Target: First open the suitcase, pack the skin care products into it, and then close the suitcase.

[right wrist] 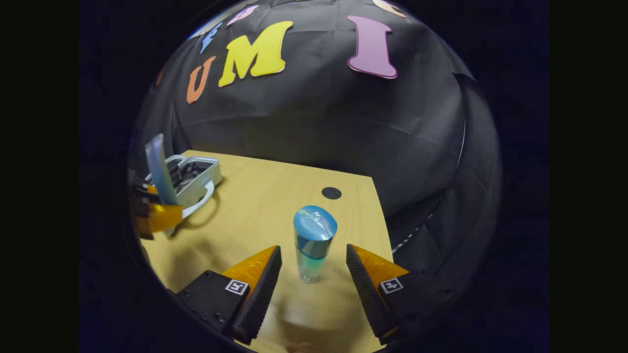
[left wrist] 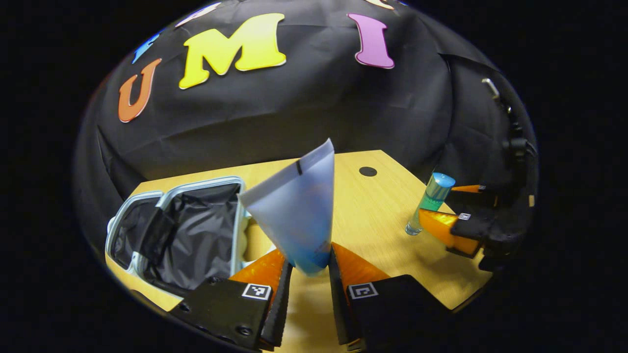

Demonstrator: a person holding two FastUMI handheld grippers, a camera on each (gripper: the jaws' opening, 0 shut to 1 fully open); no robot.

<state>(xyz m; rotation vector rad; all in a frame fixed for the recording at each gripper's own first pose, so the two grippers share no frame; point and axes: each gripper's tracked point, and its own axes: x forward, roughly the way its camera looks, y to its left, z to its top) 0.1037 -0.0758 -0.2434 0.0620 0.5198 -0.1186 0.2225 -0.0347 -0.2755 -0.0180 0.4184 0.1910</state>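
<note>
In the left gripper view my left gripper is shut on a frosted pale-blue tube, which stands up between its fingers with the flat crimped end on top. The open suitcase, silver-rimmed with black lining, lies on the table to the left of the tube. In the right gripper view a clear bottle with a blue cap stands upright on the table between the fingers of my open right gripper, apart from both. The left gripper with the tube shows far left, in front of the suitcase.
The wooden table has a round black grommet near its far edge. Black cloth walls close the back and right side. The right gripper and bottle stand near the table's right edge in the left gripper view.
</note>
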